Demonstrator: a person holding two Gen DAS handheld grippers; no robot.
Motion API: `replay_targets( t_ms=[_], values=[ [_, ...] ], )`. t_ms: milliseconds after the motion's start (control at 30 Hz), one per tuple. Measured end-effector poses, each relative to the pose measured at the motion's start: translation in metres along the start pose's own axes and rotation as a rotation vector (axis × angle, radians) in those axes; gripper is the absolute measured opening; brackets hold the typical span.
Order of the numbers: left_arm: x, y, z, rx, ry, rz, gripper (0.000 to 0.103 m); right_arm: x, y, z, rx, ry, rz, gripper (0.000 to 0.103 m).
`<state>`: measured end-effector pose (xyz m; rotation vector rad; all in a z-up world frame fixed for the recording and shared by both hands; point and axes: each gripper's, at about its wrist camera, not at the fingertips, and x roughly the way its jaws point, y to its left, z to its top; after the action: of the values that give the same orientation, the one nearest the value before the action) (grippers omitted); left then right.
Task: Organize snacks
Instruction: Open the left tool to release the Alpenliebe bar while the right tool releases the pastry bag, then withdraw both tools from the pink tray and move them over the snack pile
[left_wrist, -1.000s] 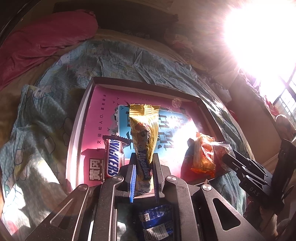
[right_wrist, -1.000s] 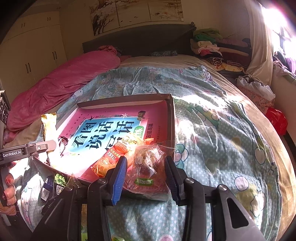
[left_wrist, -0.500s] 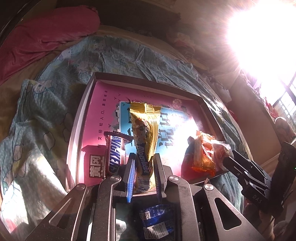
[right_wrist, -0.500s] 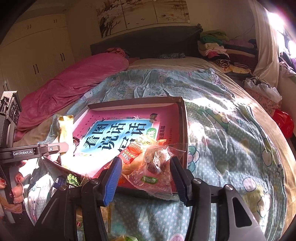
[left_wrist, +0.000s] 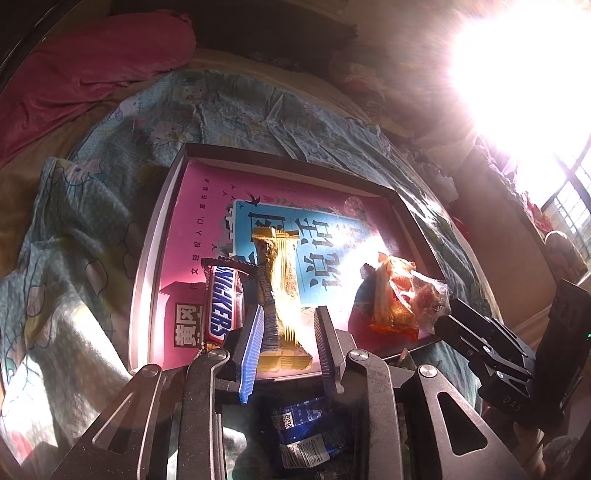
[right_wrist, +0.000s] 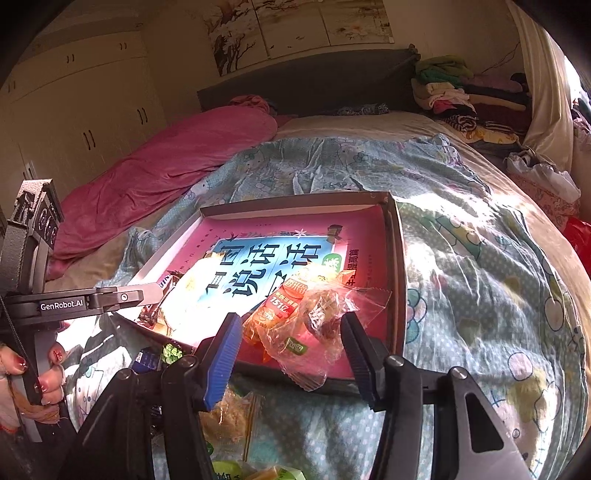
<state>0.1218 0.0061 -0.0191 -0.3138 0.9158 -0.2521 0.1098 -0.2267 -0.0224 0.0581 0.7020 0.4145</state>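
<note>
The left gripper (left_wrist: 290, 338) has just been opening, freeing the yellow bar (left_wrist: 281, 295) at the tray's (left_wrist: 147, 266) near edge; the right gripper (right_wrist: 290, 341) stands spread around the clear packet (right_wrist: 317, 328), released there.

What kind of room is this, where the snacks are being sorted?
A bedroom, it seems. The shallow cardboard box sits on a bed covered by a pale blue cartoon-print quilt, with a dark padded headboard behind and cream wardrobe doors along the wall.

Left gripper (left_wrist: 290, 341) fingers just opening; right gripper (right_wrist: 291, 350) parted.
</note>
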Motion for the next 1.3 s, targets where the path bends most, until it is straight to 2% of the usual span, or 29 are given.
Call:
replay_targets(
  t_ms=[367, 633, 767, 967, 1300],
  values=[
    [-0.008, -0.005, -0.003, 0.004, 0.000, -0.016, 0.049, -0.003, -0.005, 0.000, 0.016, -0.011, -0.029, 0.055],
    [-0.013, -0.005, -0.007, 0.005, 0.008, -0.023, 0.050, -0.015, 0.008, -0.002, -0.001, -0.024, 0.075, 0.055],
    [-0.015, -0.007, -0.009, 0.017, 0.012, -0.024, 0.050, -0.011, 0.014, -0.003, -0.020, -0.003, 0.114, 0.055],
    [-0.018, -0.012, -0.013, 0.032, 0.015, -0.026, 0.058, -0.006, 0.008, -0.005, 0.007, 0.022, 0.083, 0.055],
    [-0.021, -0.015, -0.012, 0.051, 0.010, -0.017, 0.065, -0.005, -0.007, -0.005, 0.057, 0.023, 0.033, 0.055]
  ],
)
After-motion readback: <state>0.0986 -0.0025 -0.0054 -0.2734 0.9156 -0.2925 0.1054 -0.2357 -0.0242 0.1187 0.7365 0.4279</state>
